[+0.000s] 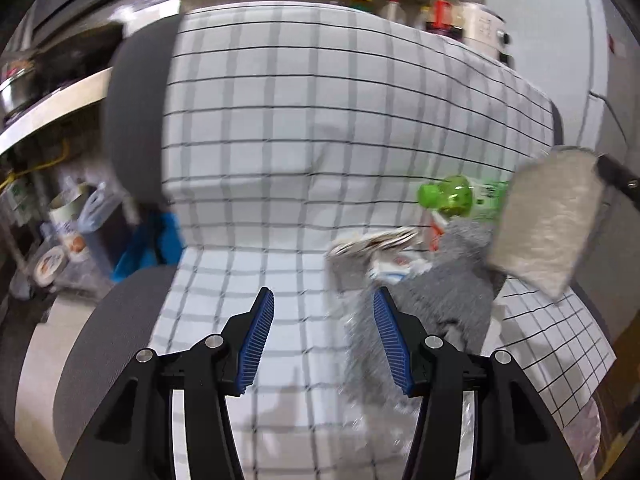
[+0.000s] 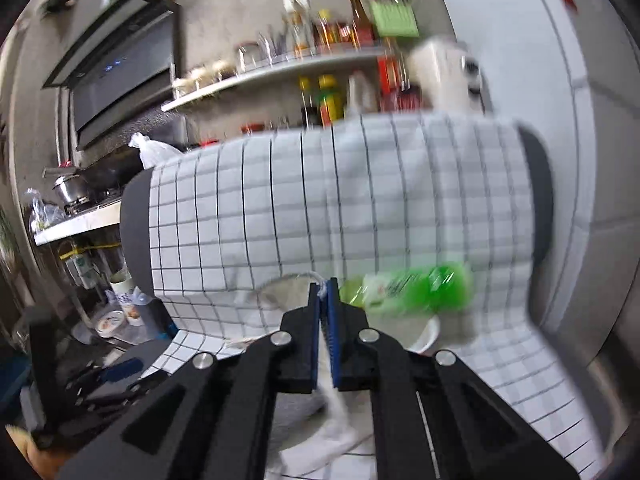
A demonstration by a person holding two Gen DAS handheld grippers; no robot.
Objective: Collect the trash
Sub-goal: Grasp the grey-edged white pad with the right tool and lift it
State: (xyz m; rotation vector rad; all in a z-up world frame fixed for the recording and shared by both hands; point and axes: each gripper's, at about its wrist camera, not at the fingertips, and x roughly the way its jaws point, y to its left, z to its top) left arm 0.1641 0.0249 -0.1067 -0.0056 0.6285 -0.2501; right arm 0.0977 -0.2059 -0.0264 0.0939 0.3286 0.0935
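A grey upholstered chair [image 1: 132,120] draped with a white cloth checked in black lines [image 1: 304,128] fills both views. On the seat, at about three o'clock in the left wrist view, lies a heap of trash: a green plastic bottle [image 1: 452,196], crumpled printed paper wrappers [image 1: 376,242] and a grey fuzzy rag [image 1: 452,280], which lies just beside the right blue pad. A pale off-white fuzzy cloth [image 1: 548,220] hangs above the heap at three o'clock, lifted clear of the seat. Behind the chair, at twelve o'clock, a shelf of sauce bottles and jars [image 2: 328,60] runs along the wall, with a black range hood [image 2: 120,68] at ten o'clock.

The left tongs [image 1: 324,340] stand about half open over the checked seat, holding nothing. The right tongs [image 2: 325,312] are pinched together on the pale cloth, which trails down below the pads.
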